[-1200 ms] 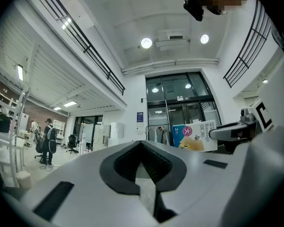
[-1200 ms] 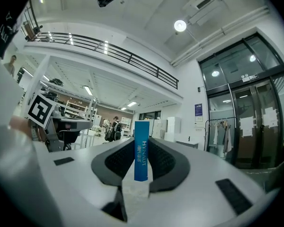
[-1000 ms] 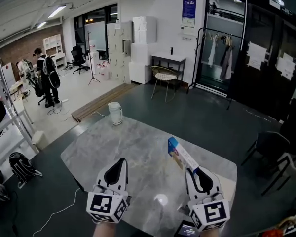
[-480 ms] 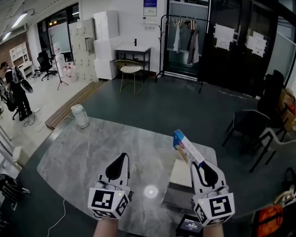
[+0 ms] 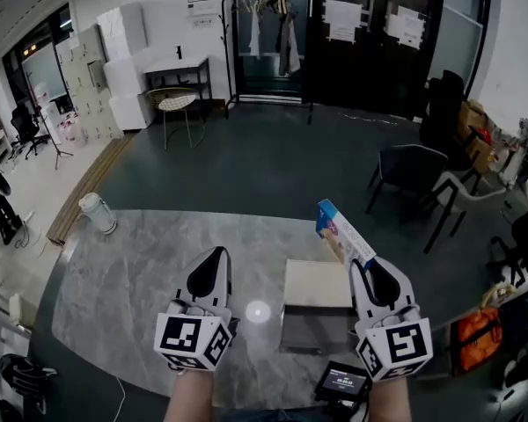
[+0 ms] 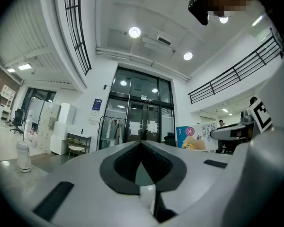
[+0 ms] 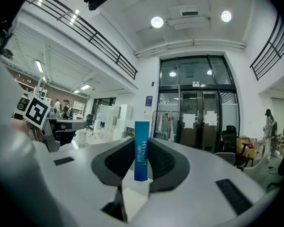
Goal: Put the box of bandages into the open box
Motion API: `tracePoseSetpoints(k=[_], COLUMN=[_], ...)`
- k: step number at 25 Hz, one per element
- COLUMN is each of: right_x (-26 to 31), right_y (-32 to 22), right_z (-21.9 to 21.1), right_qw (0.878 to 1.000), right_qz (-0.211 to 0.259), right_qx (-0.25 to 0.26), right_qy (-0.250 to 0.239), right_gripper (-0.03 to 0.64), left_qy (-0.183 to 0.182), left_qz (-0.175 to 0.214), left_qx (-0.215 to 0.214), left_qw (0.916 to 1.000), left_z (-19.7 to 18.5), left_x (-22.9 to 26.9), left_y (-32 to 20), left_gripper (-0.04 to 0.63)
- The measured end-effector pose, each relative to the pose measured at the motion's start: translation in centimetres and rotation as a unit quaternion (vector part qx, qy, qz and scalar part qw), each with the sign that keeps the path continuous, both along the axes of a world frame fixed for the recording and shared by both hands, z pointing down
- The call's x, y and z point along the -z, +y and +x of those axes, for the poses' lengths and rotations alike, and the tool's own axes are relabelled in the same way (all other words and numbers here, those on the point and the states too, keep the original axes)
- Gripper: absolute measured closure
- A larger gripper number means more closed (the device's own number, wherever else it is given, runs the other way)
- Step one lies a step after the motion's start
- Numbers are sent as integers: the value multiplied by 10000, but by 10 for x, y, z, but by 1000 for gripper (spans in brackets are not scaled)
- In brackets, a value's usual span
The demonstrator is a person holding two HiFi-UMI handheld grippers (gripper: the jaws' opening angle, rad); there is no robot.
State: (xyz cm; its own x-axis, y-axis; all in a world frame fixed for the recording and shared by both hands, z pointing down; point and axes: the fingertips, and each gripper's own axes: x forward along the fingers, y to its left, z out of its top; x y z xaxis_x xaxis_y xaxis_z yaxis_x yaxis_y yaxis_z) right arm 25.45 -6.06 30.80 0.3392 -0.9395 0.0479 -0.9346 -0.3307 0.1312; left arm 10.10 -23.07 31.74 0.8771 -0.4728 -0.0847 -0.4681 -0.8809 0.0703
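Note:
The bandage box (image 5: pixel 343 233) is blue and white and stands tilted up out of my right gripper (image 5: pixel 364 269), which is shut on its lower end. In the right gripper view its blue narrow side (image 7: pixel 141 149) is pinched between the dark pads. The open box (image 5: pixel 315 313), with a cream panel behind and a grey inside, lies on the marble table (image 5: pixel 141 271) just left of that gripper. My left gripper (image 5: pixel 215 260) hovers left of the open box, shut and empty (image 6: pixel 141 144). The left gripper view also catches the bandage box (image 6: pixel 197 137) to the right.
A white jug (image 5: pixel 98 213) stands at the table's far left corner. A small dark device with a screen (image 5: pixel 341 381) lies at the near edge below the open box. Dark chairs (image 5: pixel 414 176) and an orange bag (image 5: pixel 477 338) are on the floor to the right.
The head view has swung to the right, and the open box has come into sight between the grippers. The right gripper keeps its hold on the bandage box; the left stays shut.

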Motion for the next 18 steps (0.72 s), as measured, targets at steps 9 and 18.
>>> tracePoseSetpoints(k=[9, 18], right_x=[-38, -121], right_y=[16, 20], right_z=[21, -7], right_qw=[9968, 9845], right_qz=[-550, -1260], right_qx=[-329, -186], right_qy=[-477, -1209], right_gripper=[517, 517], left_qy=[-468, -1218], left_qz=[-384, -920], left_qx=[-361, -414], left_qw=[9975, 9874], left_z=[32, 9], left_x=[-36, -118], left_y=[4, 13], left_gripper=[585, 584])
